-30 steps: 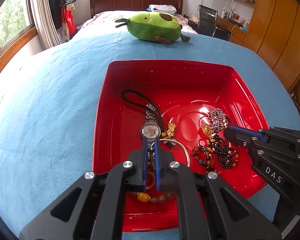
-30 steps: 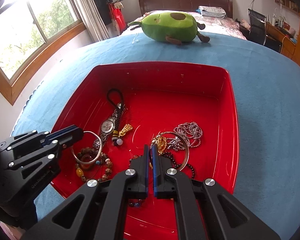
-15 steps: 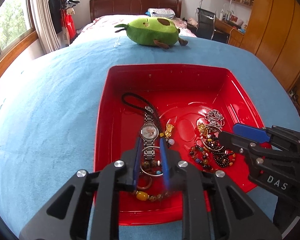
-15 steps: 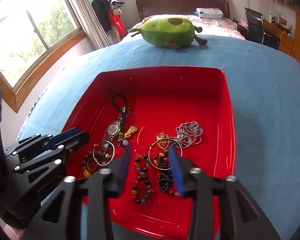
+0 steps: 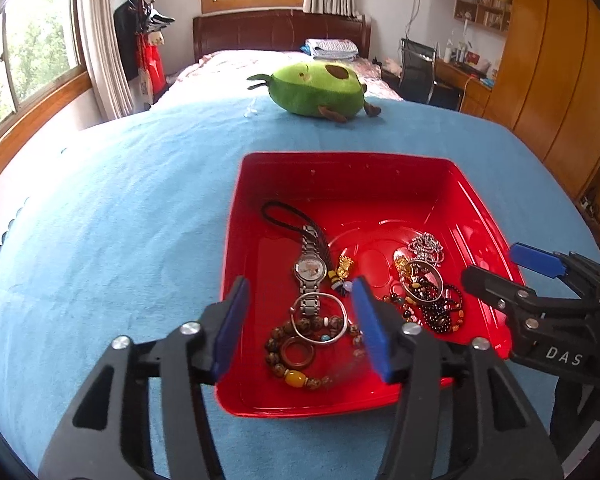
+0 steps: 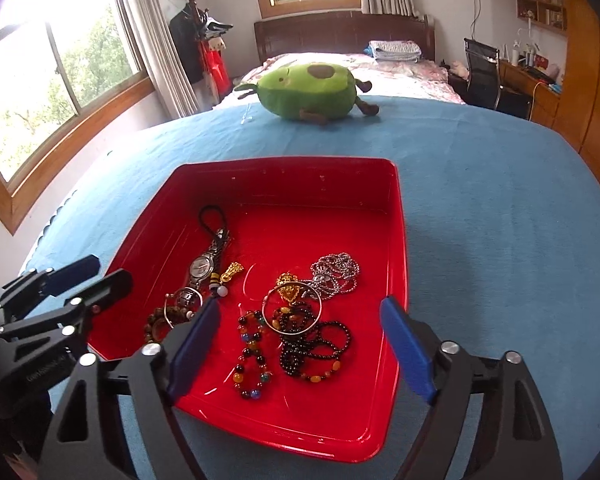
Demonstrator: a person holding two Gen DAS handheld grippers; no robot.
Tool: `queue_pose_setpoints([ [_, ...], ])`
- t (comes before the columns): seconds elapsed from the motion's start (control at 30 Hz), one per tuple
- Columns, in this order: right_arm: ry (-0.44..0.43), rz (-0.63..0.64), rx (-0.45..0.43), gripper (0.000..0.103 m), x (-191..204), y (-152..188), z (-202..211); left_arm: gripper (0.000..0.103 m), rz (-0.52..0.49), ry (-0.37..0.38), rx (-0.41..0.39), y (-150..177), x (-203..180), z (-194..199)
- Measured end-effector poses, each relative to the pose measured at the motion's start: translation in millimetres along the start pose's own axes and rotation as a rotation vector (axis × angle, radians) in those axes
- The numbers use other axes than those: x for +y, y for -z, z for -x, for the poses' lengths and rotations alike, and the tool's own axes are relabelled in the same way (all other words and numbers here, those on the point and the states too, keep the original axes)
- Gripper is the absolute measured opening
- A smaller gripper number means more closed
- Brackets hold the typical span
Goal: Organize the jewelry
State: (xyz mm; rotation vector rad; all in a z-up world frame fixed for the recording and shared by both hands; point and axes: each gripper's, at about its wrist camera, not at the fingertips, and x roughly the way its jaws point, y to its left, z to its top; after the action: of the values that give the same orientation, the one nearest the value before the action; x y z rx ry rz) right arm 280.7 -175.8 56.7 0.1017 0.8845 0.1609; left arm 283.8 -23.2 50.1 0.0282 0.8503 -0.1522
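The left gripper (image 5: 300, 322) hangs over the near left part of the red tray (image 5: 340, 168), its blue pads (image 5: 370, 328) apart and clamped on nothing; the jaws have just been opening, and the jewelry seen between them lies loose on the tray floor below. Under it sit a silver bangle (image 5: 319, 319), a brown bead bracelet (image 5: 296, 356) with a yellow bead, and a silver watch (image 5: 310, 270) whose band runs up toward a black cord (image 5: 284, 216). A small gold charm (image 5: 344, 266) lies just right of the watch. The right gripper (image 6: 300, 342) hangs over the near right part of the tray, its jaws spread wider, also just opened and holding nothing. Below it lie a second bangle (image 6: 292, 310), resting over a gold pendant (image 6: 289, 288) and a tangle of dark bead strands (image 6: 316, 348), with a multicoloured bead bracelet (image 6: 250, 354) just to the left and a silver chain (image 6: 334, 272) heaped beyond. Each gripper shows in the other's view, at the tray's side. The tray rests on a blue cover (image 6: 500, 220). Well beyond it lies a green avocado plush (image 6: 308, 90), and past that a bed (image 6: 340, 60) with a dark headboard.
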Motion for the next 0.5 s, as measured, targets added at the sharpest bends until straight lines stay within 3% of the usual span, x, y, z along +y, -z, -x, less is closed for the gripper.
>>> queue_pose_setpoints([
  [0.07, 0.011, 0.015, -0.025, 0.099, 1.0, 2.0, 6.6, 0.068, 0.006, -0.005, -0.018, 1.0, 2.2, 5.6],
  [0.17, 0.014, 0.021, -0.060, 0.099, 1.1, 5.3, 16.7, 0.083, 0.001, -0.016, -0.053, 5.4, 2.0, 16.9],
  [0.27, 0.009, 0.007, -0.073, 0.099, 0.3, 8.7, 25.6, 0.091, -0.010, -0.030, -0.077, 11.2, 1.1, 26.9],
  [0.5, -0.017, 0.017, -0.095, 0.099, 5.0, 22.0, 44.2, 0.096, -0.003, -0.029, -0.092, 27.8, 1.6, 51.0],
])
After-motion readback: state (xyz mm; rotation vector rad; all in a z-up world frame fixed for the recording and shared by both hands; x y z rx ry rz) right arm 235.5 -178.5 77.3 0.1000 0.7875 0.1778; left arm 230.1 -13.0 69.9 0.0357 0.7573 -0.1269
